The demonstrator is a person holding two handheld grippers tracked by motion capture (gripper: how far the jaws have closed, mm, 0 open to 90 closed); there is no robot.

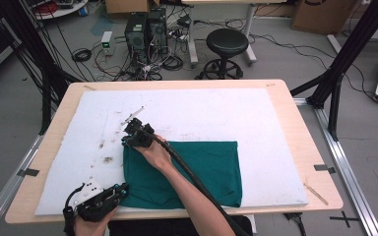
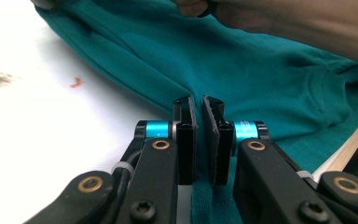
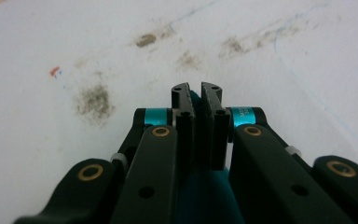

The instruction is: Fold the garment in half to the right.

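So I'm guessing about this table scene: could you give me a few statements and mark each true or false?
1. The cloth is green. True.
2. The left gripper stands wide open above the cloth. False: its jaws are shut on the cloth's near edge.
3. The right gripper pinches the cloth at its far left corner. True.
4. The cloth hangs over the table's right edge. False: it lies flat on the white mat.
5. A black stool stands beyond the table. True.
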